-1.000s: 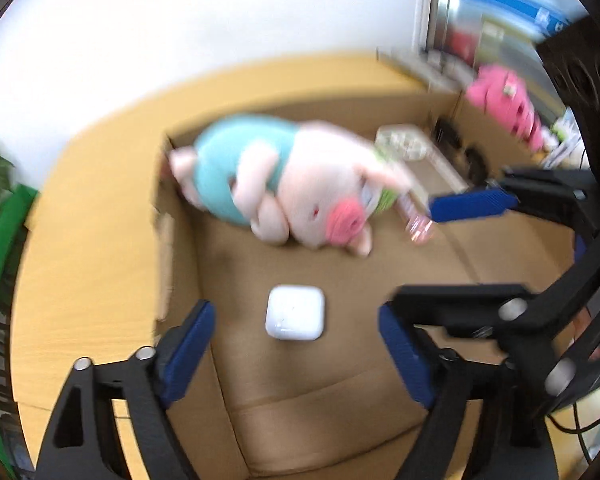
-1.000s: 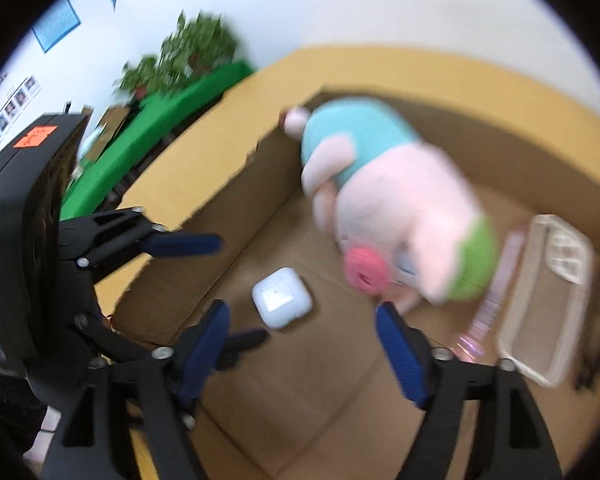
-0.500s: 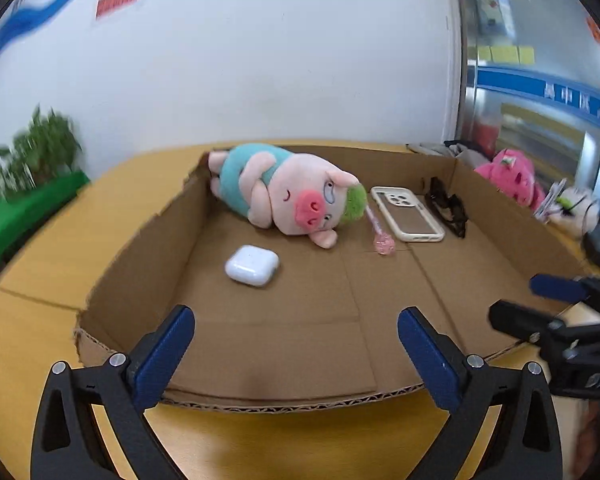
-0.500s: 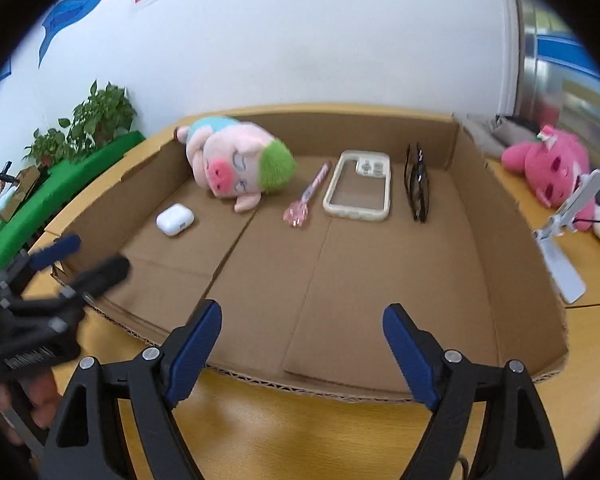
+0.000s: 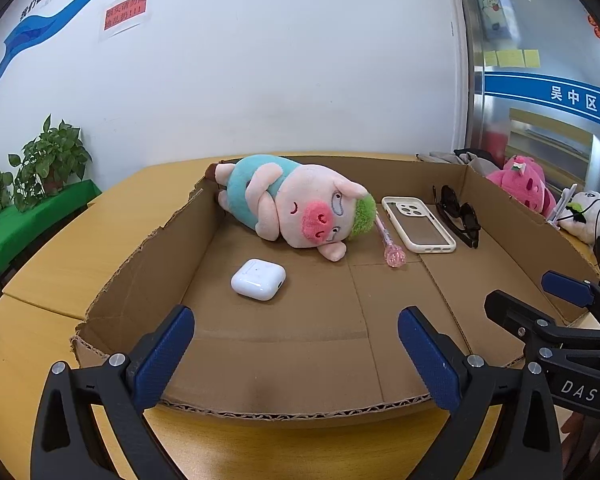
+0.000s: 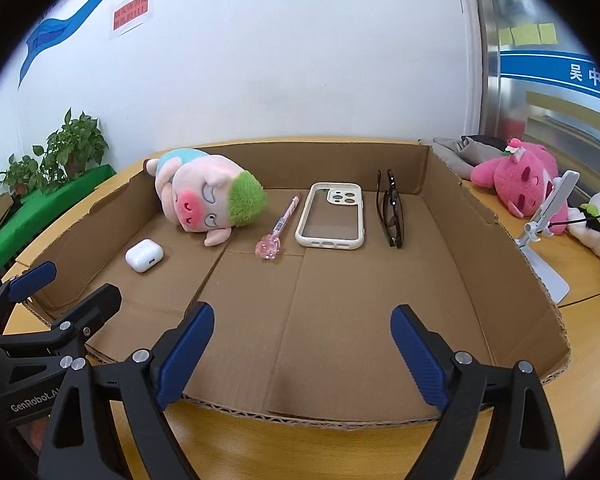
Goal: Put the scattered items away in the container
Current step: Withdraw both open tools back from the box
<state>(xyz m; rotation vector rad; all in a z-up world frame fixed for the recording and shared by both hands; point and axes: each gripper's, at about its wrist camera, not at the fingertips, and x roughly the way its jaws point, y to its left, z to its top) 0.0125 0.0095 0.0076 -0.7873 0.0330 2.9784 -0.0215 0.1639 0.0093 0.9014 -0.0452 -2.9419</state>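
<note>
the cardboard box point(image 6: 440, 168) now holds everything i can count as scattered: the pig plush point(image 6: 208, 200) lies on its side at the far left, the white earbud case point(image 6: 144, 255) sits in front of it near the left wall, the pink pen point(image 6: 278, 226) lies just right of the plush, then the phone case point(image 6: 332, 216) and the folded sunglasses point(image 6: 392, 212) next to it. a second ago both of my views were tight over the plush and the earbud case, down inside the box; now both look in from outside the near rim, with the whole floor of the box in sight. so i have pulled back.

my left hand-held gripper point(image 5: 296, 356) is spread wide with nothing between its blue pads point(image 5: 162, 354). my right hand-held gripper point(image 6: 302, 354) is also empty, its jaws opening wider at this moment. each shows at the edge of the other's view, side by side over the front lip of the box, above the counter point(image 5: 44, 272).

i read this as the last item released and the tidying about finished. the pink plush point(image 6: 516, 176), the phone stand and the white toy sit on the counter outside the right wall; i cannot tell whether they belong to the task.
</note>
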